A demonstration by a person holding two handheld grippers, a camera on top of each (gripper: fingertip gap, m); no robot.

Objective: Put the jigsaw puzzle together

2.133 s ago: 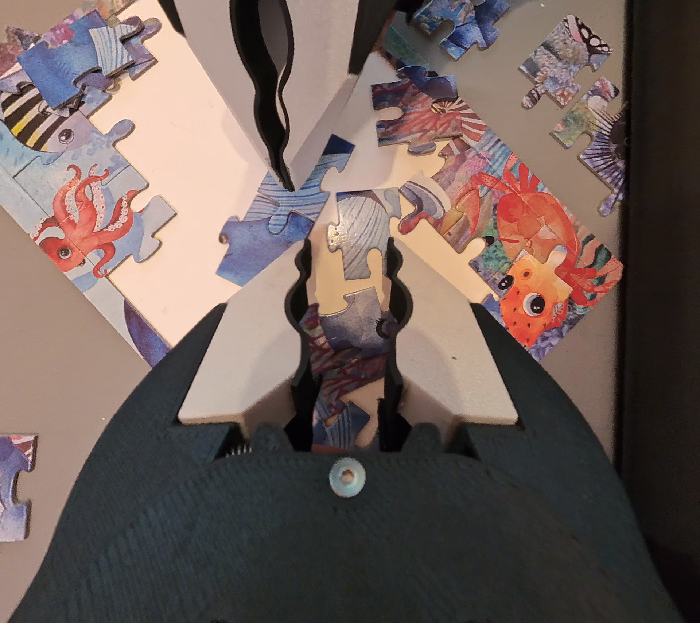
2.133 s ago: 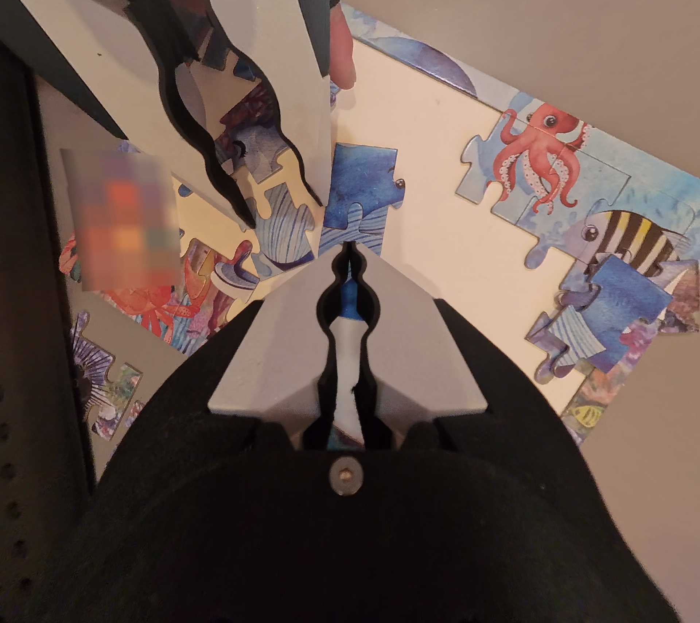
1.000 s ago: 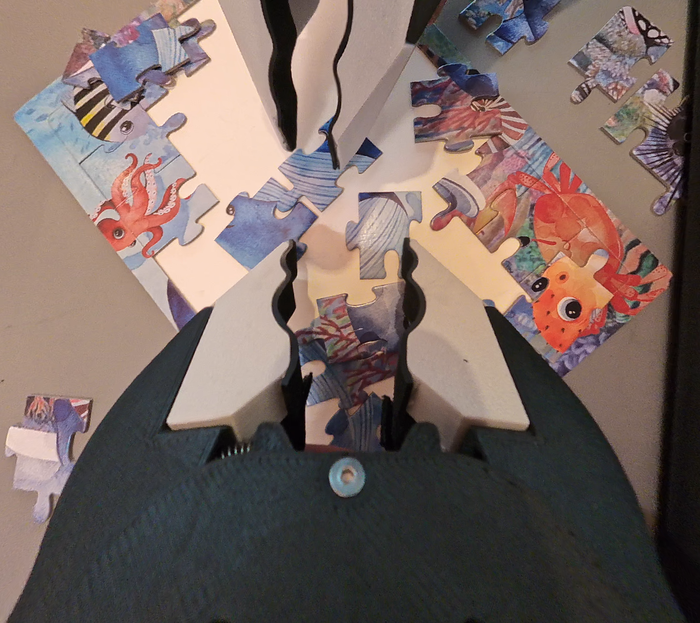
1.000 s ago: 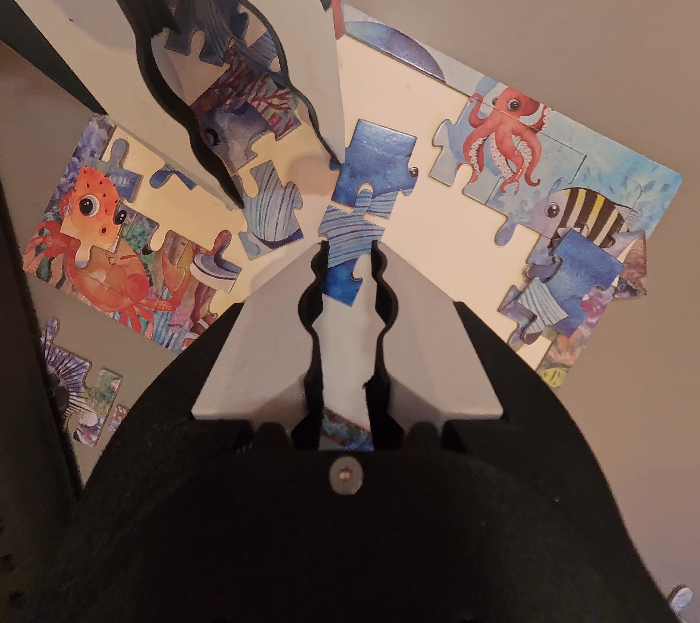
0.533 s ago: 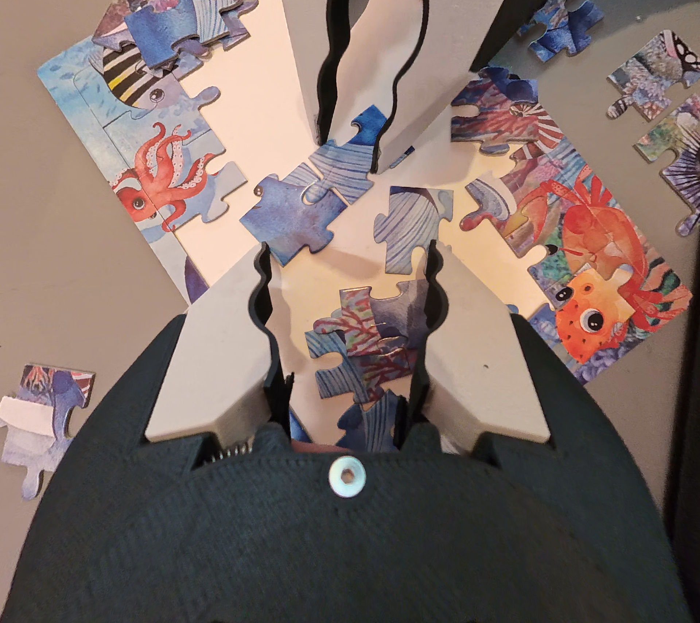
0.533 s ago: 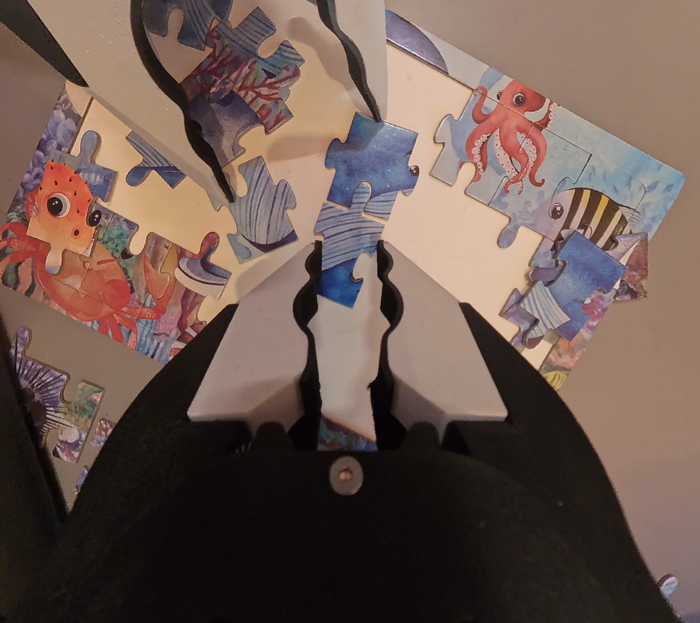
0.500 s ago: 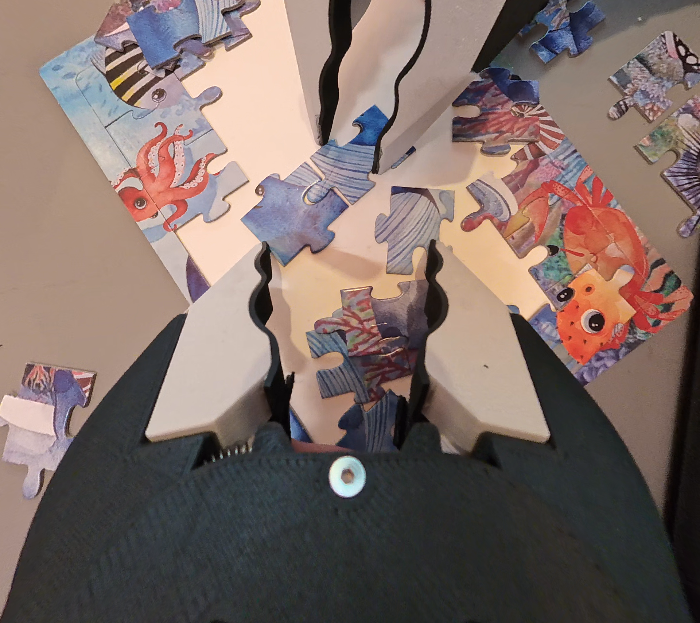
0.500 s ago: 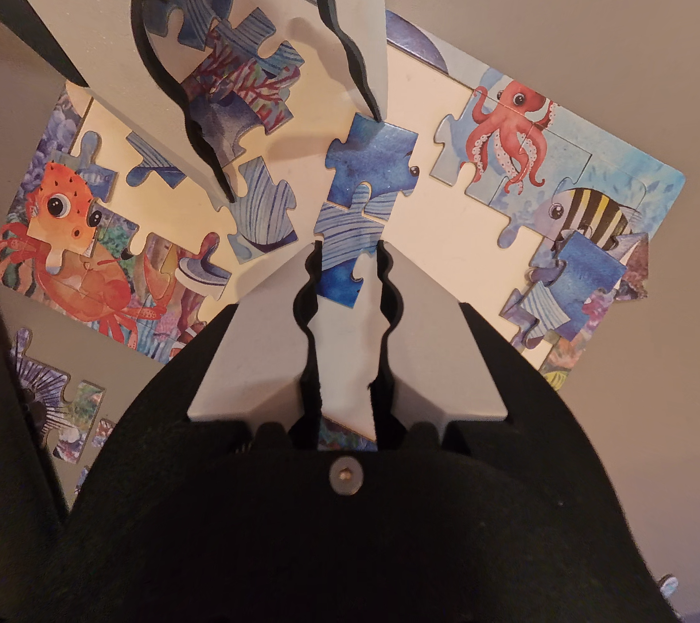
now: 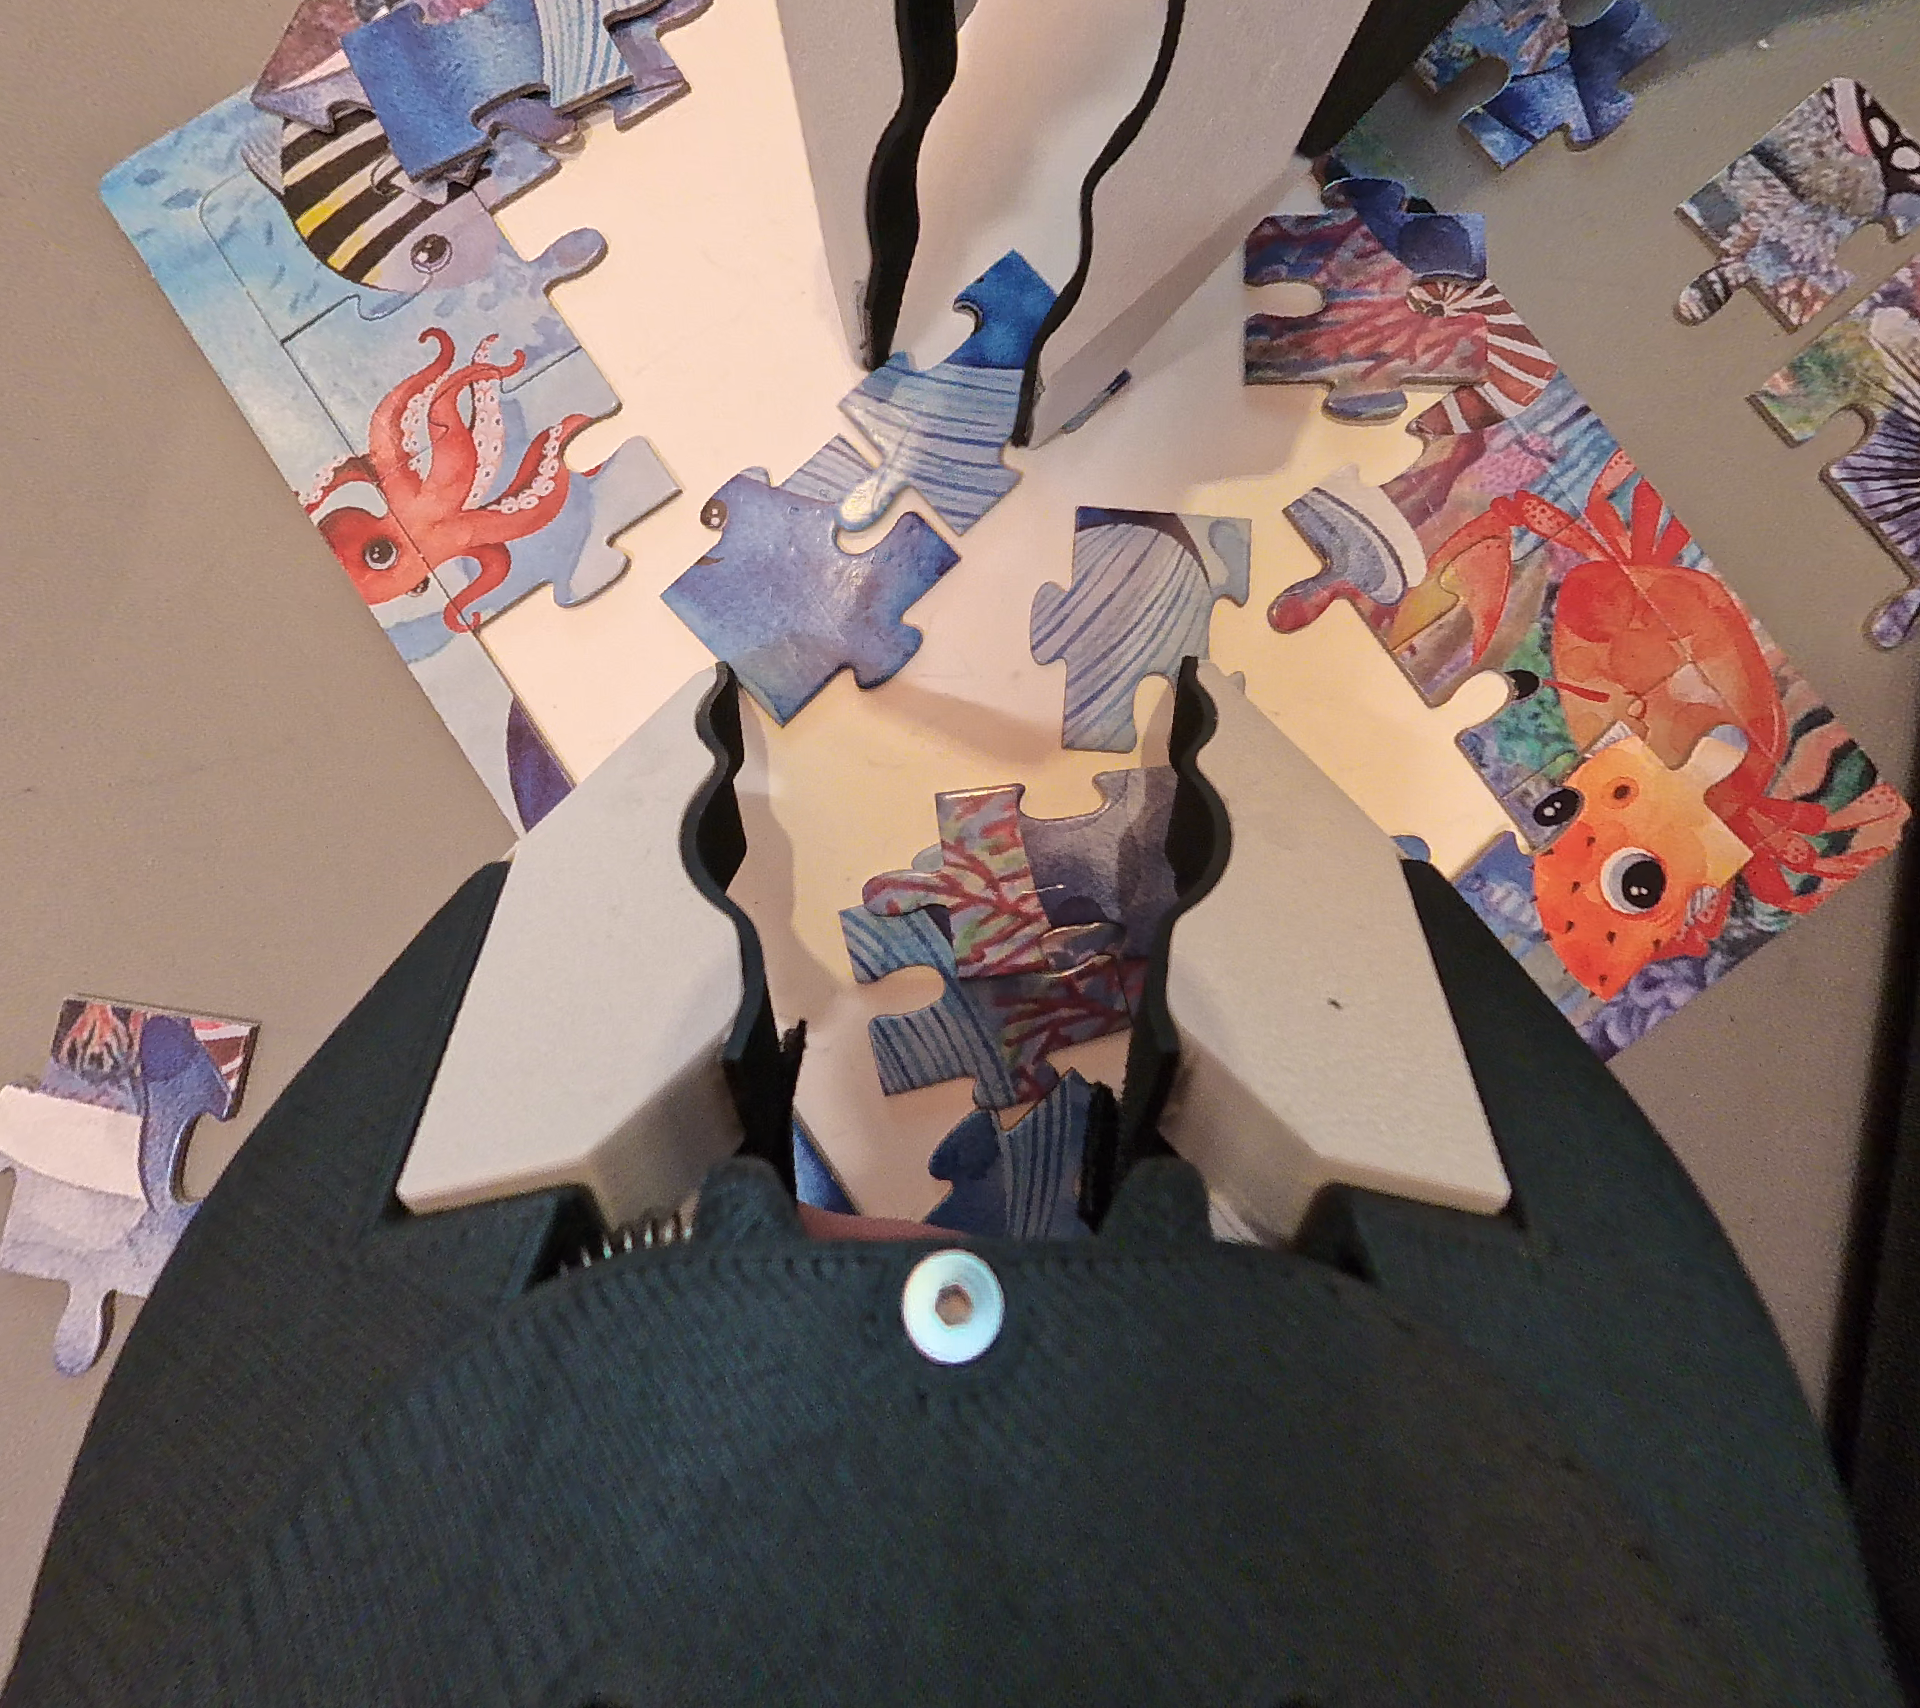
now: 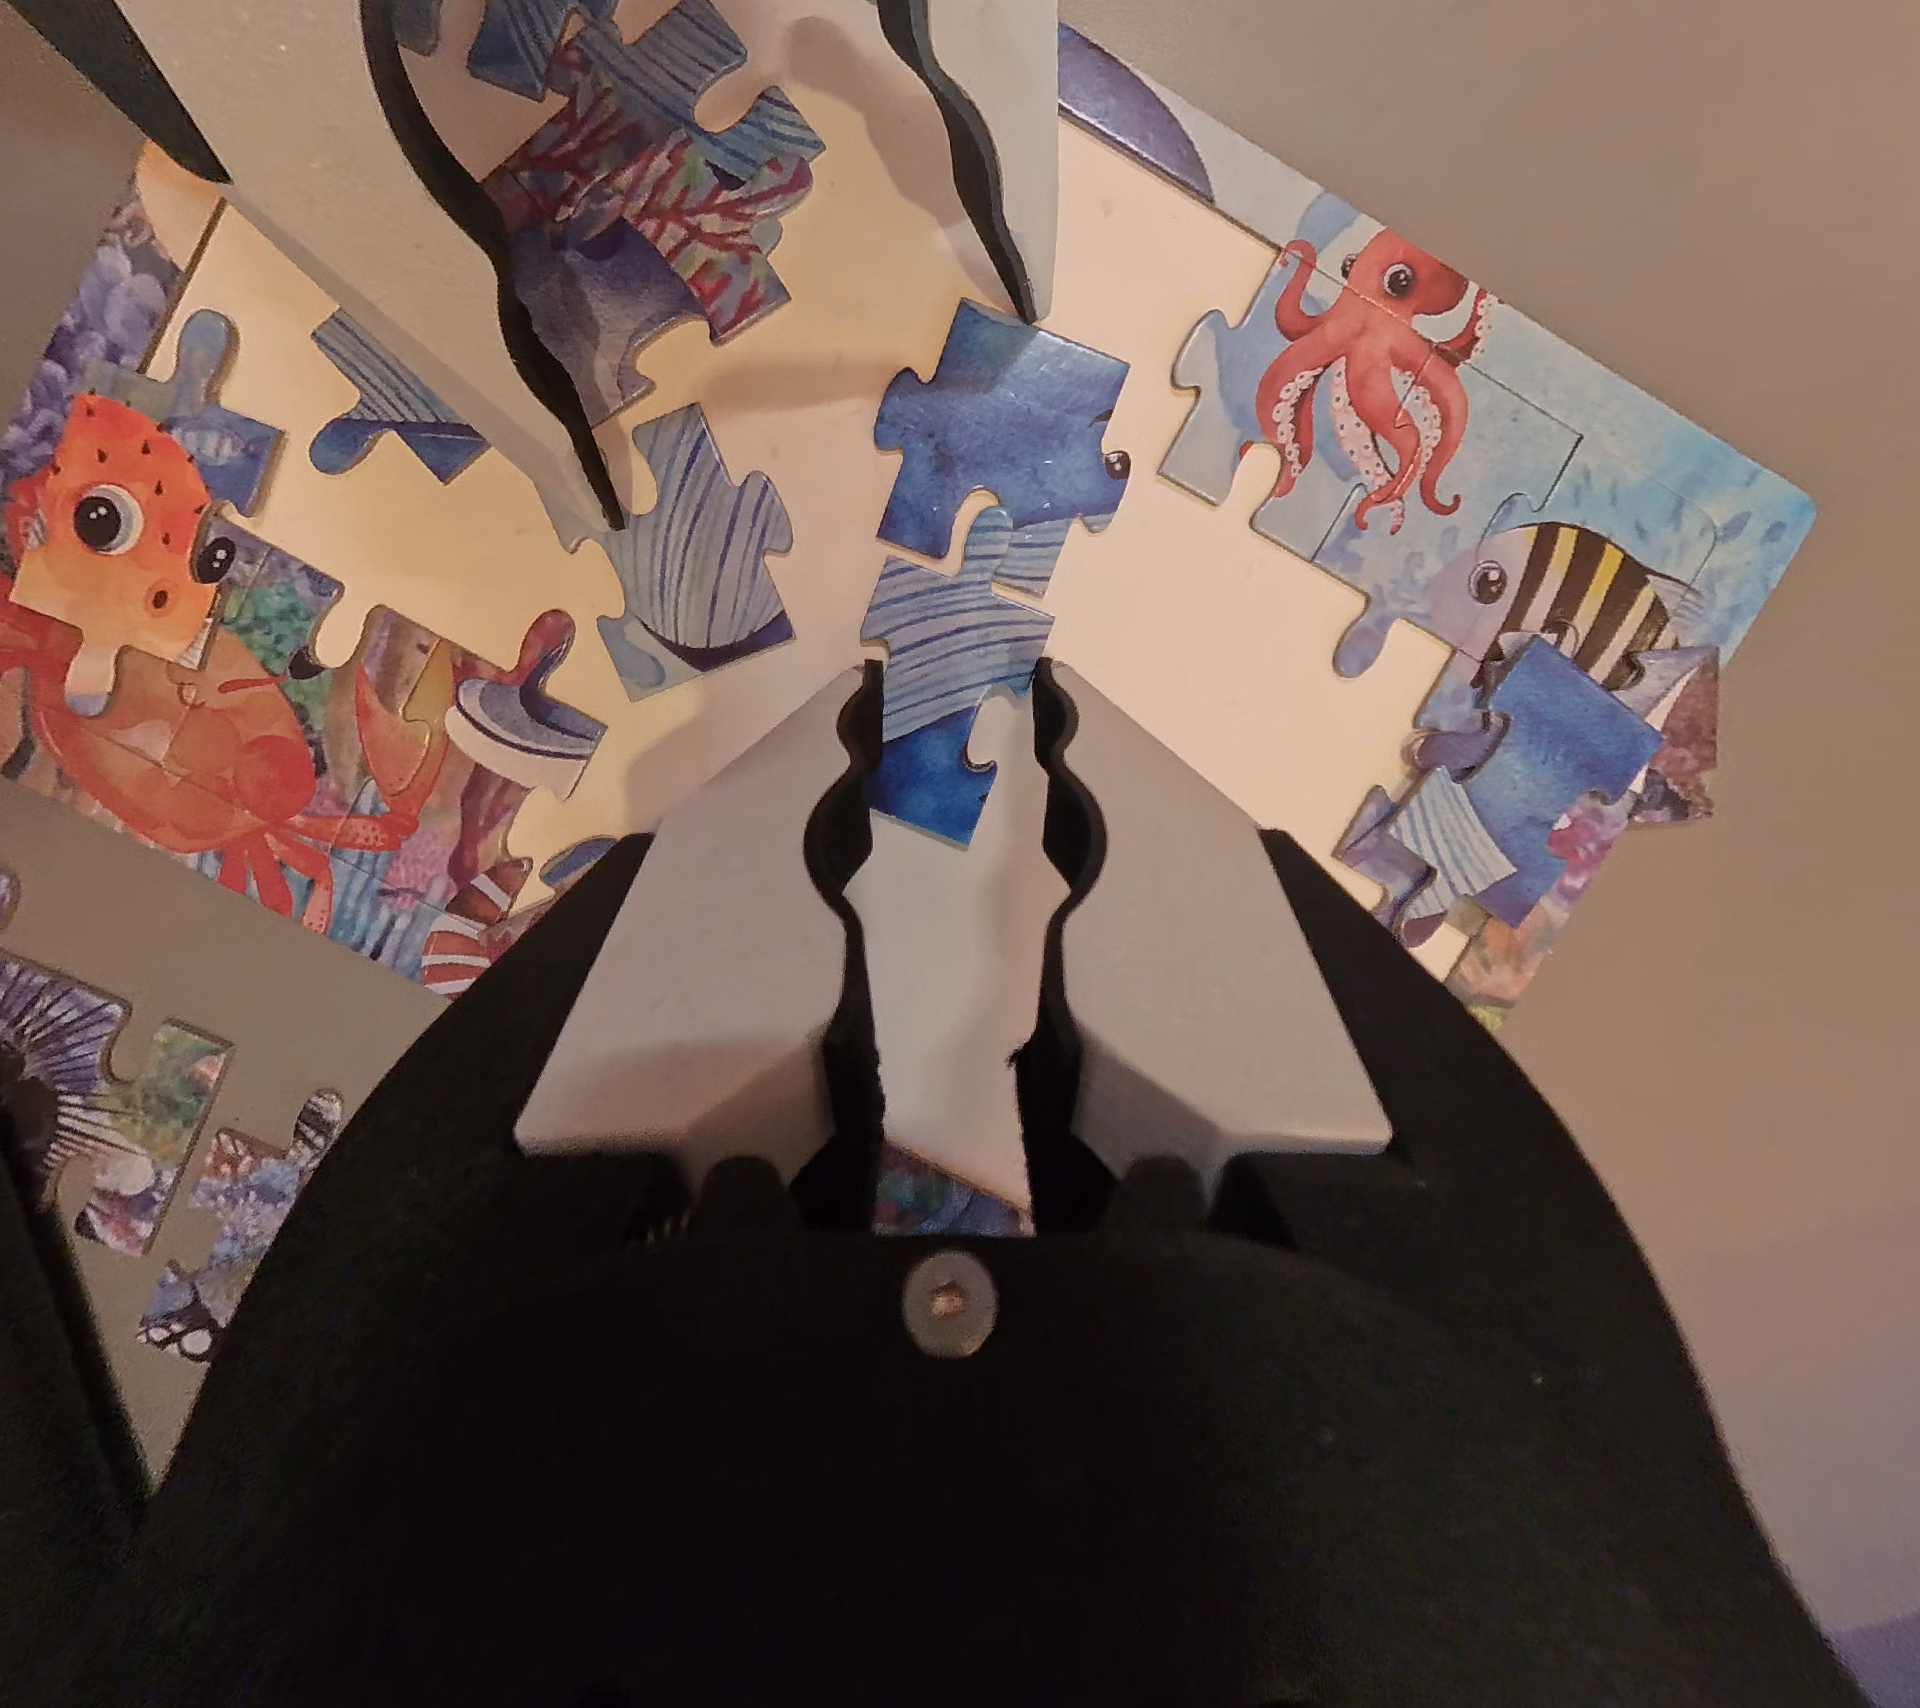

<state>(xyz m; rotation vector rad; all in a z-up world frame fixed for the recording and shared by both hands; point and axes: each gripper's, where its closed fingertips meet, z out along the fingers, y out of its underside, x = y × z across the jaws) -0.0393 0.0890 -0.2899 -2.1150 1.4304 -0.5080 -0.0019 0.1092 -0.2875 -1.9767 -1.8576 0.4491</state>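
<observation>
The puzzle tray (image 9: 665,204) lies on a grey table, its cream base (image 10: 1195,619) partly filled. An octopus section (image 9: 447,463) fills one end and a crab section (image 9: 1642,630) the other. My left gripper (image 9: 953,676) is open and empty above a loose cluster of coral pieces (image 9: 1018,920). My right gripper (image 10: 956,671) is open above a blue striped piece (image 10: 956,630), which is joined to a dark blue piece (image 10: 1008,432). A striped whale piece (image 9: 1132,609) lies loose between the two grippers. Each gripper shows at the top of the other's view.
Loose pieces are stacked on the tray's corner by the striped fish (image 9: 499,58). More loose pieces lie on the table beyond the crab end (image 9: 1538,58) (image 9: 1797,214), and one lies at the left (image 9: 114,1149). A dark edge (image 9: 1881,931) runs along the right. The left gripper's tips are roughly 5 centimeters from the right gripper's. Between my left fingertips and the octopus section (image 9: 447,463) there is roughly 6 centimeters. Look for it in the right wrist view (image 10: 1374,386) too.
My right gripper has opened and let go of the blue striped piece. My left gripper has opened wider. Both have drawn up and back from the tray.
</observation>
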